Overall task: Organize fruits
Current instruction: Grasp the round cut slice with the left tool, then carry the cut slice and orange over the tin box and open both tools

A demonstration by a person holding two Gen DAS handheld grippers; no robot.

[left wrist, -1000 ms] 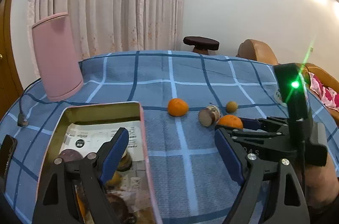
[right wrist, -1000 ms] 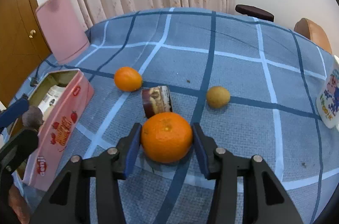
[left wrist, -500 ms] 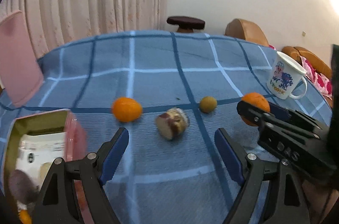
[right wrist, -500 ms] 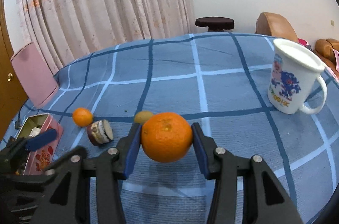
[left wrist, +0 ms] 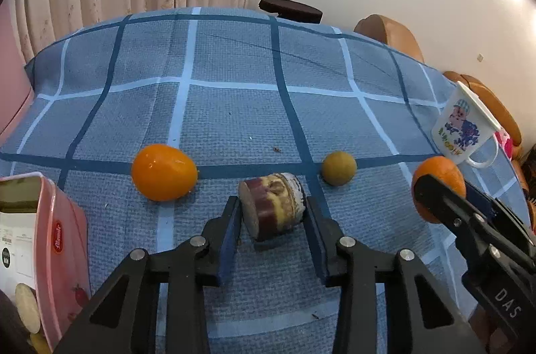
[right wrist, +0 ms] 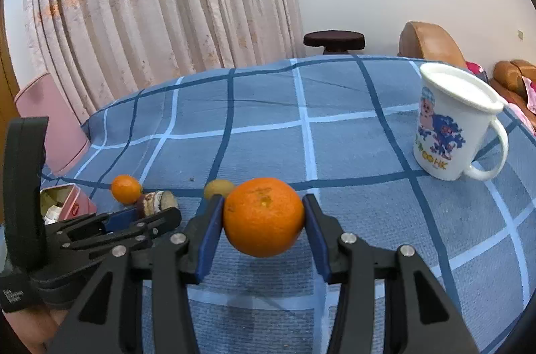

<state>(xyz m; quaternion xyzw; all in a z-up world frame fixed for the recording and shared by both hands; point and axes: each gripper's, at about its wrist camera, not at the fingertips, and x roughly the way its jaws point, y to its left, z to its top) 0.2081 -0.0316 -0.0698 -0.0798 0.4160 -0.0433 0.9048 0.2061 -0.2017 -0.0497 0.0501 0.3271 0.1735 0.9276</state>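
Right tool: blue pads clamp a round, dimpled orange, held above the desk. Left tool: jaws parted around a short cylindrical chunk with maroon skin and pale flesh, lying on its side; contact with the pads cannot be told. On the woven blue checked cloth lie one glossy oval orange fruit and one small dull yellow-brown ball. A pink rectangular tin at the left holds printed paper and pale round pieces. One white cartoon-printed mug stands upright to the right.
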